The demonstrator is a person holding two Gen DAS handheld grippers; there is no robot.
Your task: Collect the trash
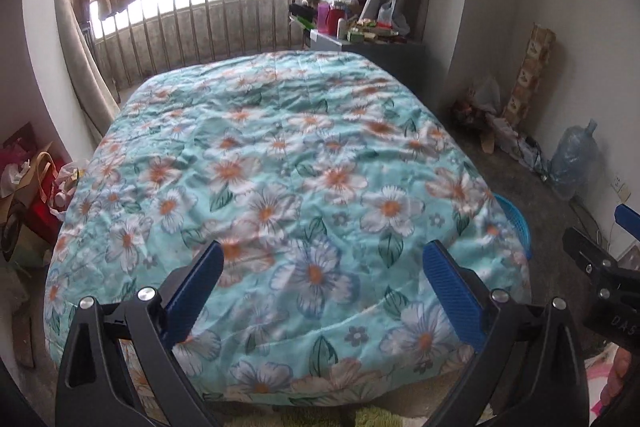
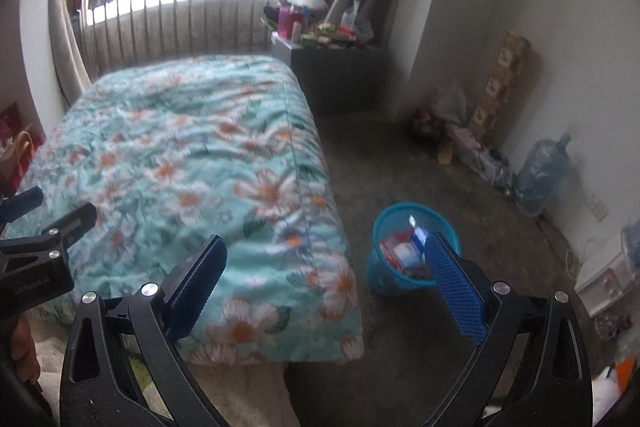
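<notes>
right gripper (image 2: 322, 267) spread wide, empty; blue trash basket (image 2: 384, 267) on floor just beyond right finger, beside bed (image 2: 180, 155). left gripper (image 1: 322, 269) spread wide, empty, over bed.

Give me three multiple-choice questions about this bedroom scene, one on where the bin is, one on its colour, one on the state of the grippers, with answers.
1. Where is the bin?
A. on the bed
B. on the floor beside the bed
C. on the cabinet

2. What colour is the bin?
A. blue
B. red
C. white

3. How are the two grippers?
A. both open and empty
B. both shut on trash
C. one holds a bottle

Answers: B, it stands on the floor right of the bed; A, its mesh wall is blue; A, left gripper and right gripper show spread fingers with nothing between.
</notes>
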